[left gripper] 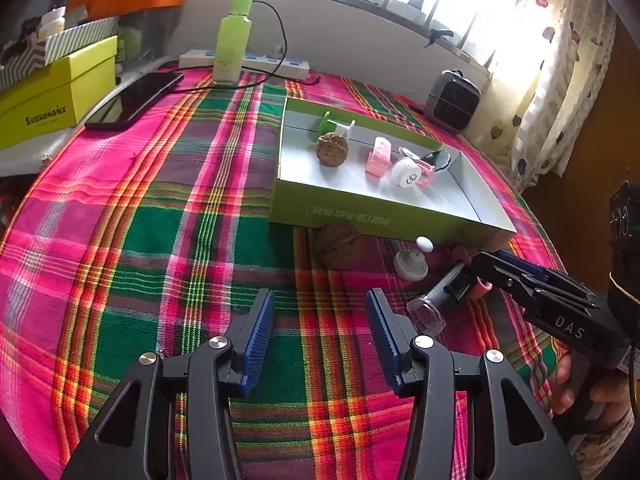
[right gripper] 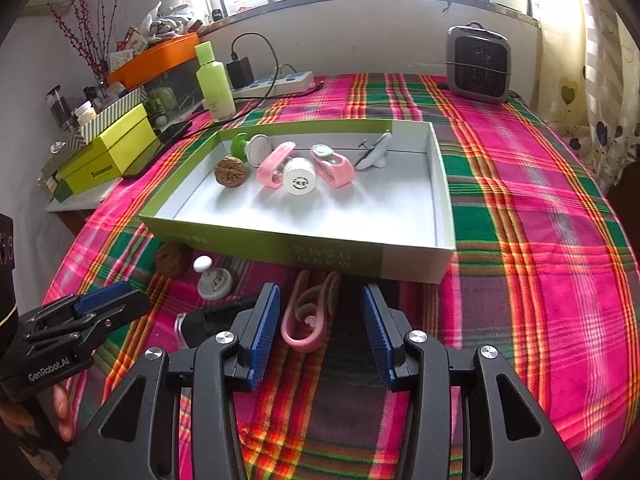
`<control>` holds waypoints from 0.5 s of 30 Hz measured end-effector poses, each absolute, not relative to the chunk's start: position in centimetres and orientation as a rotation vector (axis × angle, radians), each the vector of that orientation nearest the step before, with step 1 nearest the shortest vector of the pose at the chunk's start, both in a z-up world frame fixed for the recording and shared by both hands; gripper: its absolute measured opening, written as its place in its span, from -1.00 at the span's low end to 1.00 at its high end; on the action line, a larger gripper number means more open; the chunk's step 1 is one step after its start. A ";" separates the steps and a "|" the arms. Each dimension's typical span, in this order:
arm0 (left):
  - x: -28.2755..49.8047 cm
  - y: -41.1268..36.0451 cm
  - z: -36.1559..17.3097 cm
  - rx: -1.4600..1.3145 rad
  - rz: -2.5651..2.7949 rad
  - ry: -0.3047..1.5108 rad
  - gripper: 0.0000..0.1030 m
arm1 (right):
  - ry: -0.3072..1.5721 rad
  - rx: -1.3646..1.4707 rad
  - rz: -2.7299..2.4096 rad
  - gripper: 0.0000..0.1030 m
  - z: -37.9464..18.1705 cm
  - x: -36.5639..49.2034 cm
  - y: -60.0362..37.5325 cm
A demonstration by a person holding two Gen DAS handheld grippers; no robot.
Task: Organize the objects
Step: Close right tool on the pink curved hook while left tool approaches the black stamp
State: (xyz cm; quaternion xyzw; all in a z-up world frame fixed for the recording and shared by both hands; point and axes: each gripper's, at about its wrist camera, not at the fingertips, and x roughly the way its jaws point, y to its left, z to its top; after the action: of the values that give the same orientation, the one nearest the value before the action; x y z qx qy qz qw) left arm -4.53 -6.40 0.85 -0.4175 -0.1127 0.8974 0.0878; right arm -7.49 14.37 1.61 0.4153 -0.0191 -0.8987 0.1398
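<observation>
ribbed blue pads apart on left gripper (left gripper: pixel 320 336) and right gripper (right gripper: pixel 320 332), looped pink clip (right gripper: pixel 308 316), woven plaid cloth (right gripper: pixel 520 200)

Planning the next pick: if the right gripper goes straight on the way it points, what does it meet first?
Probably the pink clip lying on the tablecloth between the right gripper fingers' line, short of the green box; depth is uncertain.

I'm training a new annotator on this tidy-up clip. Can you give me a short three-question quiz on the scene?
1. True or false: a walnut already lies in the green tray.
2. Which lies between the right hand-held gripper fingers? A) pink clip B) green bottle C) heater
3. Fill in: the left hand-held gripper holds ____.

Key: 1 true; 2 A, not gripped yet; 3 nothing, its jaws stand apart over bare cloth.
</observation>
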 end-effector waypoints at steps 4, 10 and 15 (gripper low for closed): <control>-4.6 -5.9 1.0 -1.237 2.658 -0.321 -0.10 | -0.066 1.207 -2.586 -0.14 1.5 -7.2 14.6; -4.4 -5.7 1.1 -1.235 2.654 -0.318 -0.10 | -0.025 1.201 -2.574 -0.14 1.5 -6.7 14.3; -4.4 -5.9 1.2 -1.235 2.657 -0.322 -0.10 | 0.021 1.231 -2.557 -0.14 0.9 -6.1 14.4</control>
State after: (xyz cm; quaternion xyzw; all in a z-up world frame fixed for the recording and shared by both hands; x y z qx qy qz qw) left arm -4.40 -5.91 1.17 -0.4170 -0.1088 0.8972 0.0967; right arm -6.06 14.39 0.90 0.4287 0.0072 -0.8907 0.1514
